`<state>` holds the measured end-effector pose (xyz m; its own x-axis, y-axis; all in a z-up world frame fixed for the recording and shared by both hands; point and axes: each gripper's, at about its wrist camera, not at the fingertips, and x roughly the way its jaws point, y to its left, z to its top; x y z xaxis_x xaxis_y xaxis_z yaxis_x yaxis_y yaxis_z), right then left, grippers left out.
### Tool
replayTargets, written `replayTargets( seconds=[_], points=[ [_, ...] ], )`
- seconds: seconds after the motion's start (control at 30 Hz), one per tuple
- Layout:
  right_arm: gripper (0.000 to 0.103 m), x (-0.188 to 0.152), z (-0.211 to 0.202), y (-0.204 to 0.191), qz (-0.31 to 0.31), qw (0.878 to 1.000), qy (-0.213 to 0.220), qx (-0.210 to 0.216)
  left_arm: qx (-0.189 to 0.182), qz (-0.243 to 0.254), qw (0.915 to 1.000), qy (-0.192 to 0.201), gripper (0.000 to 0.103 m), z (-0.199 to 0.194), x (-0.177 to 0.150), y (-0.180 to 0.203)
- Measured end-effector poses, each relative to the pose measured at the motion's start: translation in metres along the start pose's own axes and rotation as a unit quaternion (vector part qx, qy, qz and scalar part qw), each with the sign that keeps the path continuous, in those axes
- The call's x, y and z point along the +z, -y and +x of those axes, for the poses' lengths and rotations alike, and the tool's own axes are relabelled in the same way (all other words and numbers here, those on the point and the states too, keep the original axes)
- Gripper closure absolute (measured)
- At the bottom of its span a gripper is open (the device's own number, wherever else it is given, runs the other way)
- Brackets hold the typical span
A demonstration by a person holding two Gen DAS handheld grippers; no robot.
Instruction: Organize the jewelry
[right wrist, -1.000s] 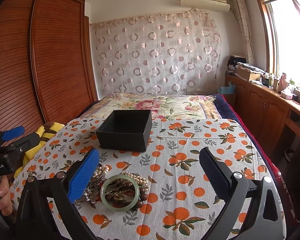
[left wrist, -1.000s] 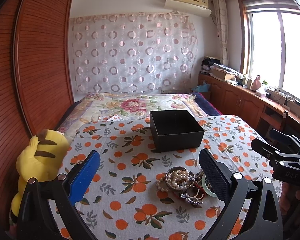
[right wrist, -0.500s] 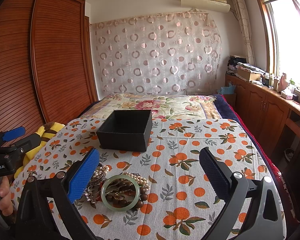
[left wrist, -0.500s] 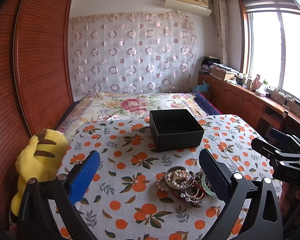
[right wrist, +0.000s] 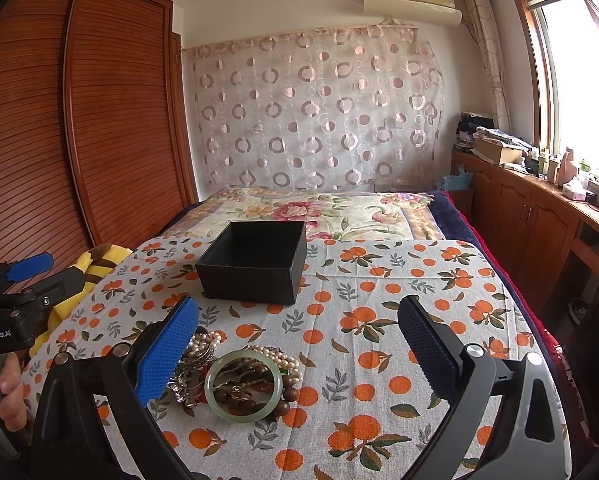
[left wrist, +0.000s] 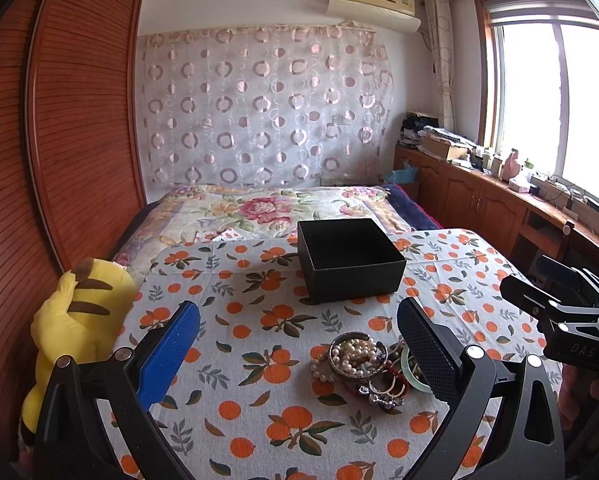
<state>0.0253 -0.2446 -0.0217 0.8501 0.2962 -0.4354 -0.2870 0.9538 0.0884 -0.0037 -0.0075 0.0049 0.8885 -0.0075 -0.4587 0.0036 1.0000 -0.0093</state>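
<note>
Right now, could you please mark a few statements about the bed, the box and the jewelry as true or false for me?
1. The black box holds a necklace. False: what shows of its inside is bare.
2. The green bangle lies on the jewelry pile. True.
3. The left tongs grip a bracelet. False: they are open and hold nothing.
4. The right tongs are open. True.
5. A yellow plush toy sits at the bed's edge beside the wardrobe. True.
6. The pile sits inside the box. False: it lies on the orange-print cloth, nearer the cameras than the box.
</note>
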Motion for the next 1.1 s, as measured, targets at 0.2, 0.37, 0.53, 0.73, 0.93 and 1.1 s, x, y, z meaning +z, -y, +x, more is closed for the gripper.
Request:
replayTargets(
  seconds=[0.2,0.37,0.53,0.73,0.93,1.1],
  points=[
    [0.002,0.000,0.001,0.003,-0.001,1.000,0.000,0.000,0.000,0.000,1.0000,0.000,0.008,0.000,0.000,0.000],
    [0.002,-0.001,0.004,0.004,-0.002,1.000,-0.004,0.002,0.000,0.000,1.0000,-0.002,0.008,0.001,0.000,0.000],
    [0.002,-0.004,0.005,-0.008,-0.008,1.000,-0.018,0.016,-0.003,-0.003,0.9998,-0.019,0.007,0.008,-0.006,0.003],
    [0.002,-0.016,0.017,-0.012,-0.025,0.998,-0.040,0.034,-0.008,-0.007,0.9989,-0.046,0.008,0.020,-0.016,-0.005],
    [0.007,-0.029,0.031,-0.019,-0.046,0.995,-0.073,0.053,-0.015,-0.007,0.9977,-0.066,0.008,0.034,-0.026,-0.013],
    [0.010,-0.041,0.048,-0.028,-0.065,0.990,-0.108,0.070,-0.022,-0.001,0.9959,-0.087,0.008,0.046,-0.033,-0.016]
  ],
)
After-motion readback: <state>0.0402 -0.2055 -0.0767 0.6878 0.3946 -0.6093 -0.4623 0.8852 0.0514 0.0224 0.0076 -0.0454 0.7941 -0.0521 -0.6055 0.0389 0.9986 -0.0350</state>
